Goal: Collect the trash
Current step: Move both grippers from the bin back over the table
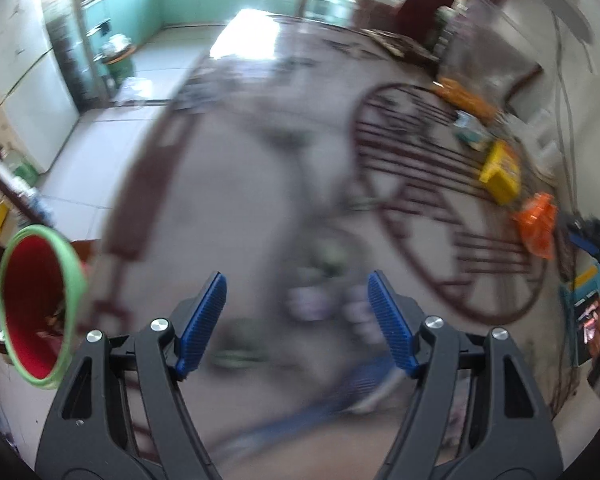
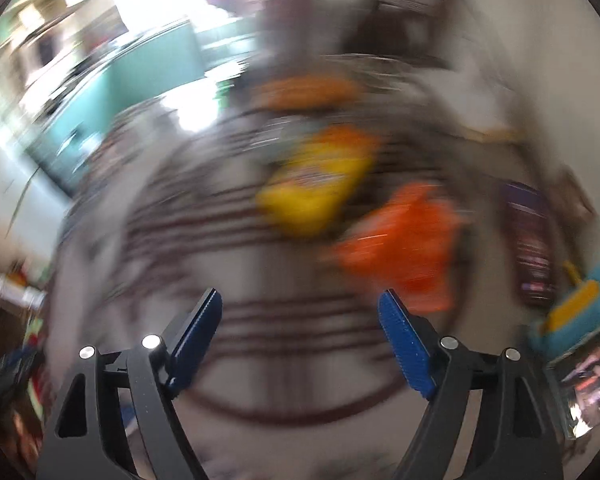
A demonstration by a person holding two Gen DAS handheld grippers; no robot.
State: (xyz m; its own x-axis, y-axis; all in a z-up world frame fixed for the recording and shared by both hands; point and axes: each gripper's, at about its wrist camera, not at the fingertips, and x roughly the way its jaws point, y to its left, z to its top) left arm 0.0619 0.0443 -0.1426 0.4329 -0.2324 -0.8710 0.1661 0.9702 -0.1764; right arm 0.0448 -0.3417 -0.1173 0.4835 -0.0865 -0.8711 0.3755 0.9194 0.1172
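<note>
Blue ribbed pads line both grippers, and both views are smeared by motion blur. The left gripper [image 1: 296, 320] has its jaws spread wide with nothing between them; below it lies a pale tabletop [image 1: 228, 200] with a dark maroon wheel-like pattern. The right gripper [image 2: 300, 340] is also wide apart and empty, over the same patterned surface.

Trash sits at the far right edge of the table in the left view: a yellow box [image 1: 500, 174] with square corners, and just beside it a crumpled orange wrapper [image 1: 536, 224], thin and glossy. In the right view the box [image 2: 316, 188] and the wrapper [image 2: 404, 248] lie ahead of the right gripper, the wrapper nearer and a little to its right. More packets lie beyond them, too blurred to name.

A red bin [image 1: 32, 304] with a pale green rim stands at the left edge of the left view, round mouth tilted toward the camera. It looks like the place for the trash.

The step in hand seems to be the right gripper reaching for the next piece, probably the wrapper. To do it well, slow down before closing, centre the pads over a raised fold, and pinch the film itself so it does not slide on the smooth top. The box is stiffer and should be taken across its narrow sides.
</note>
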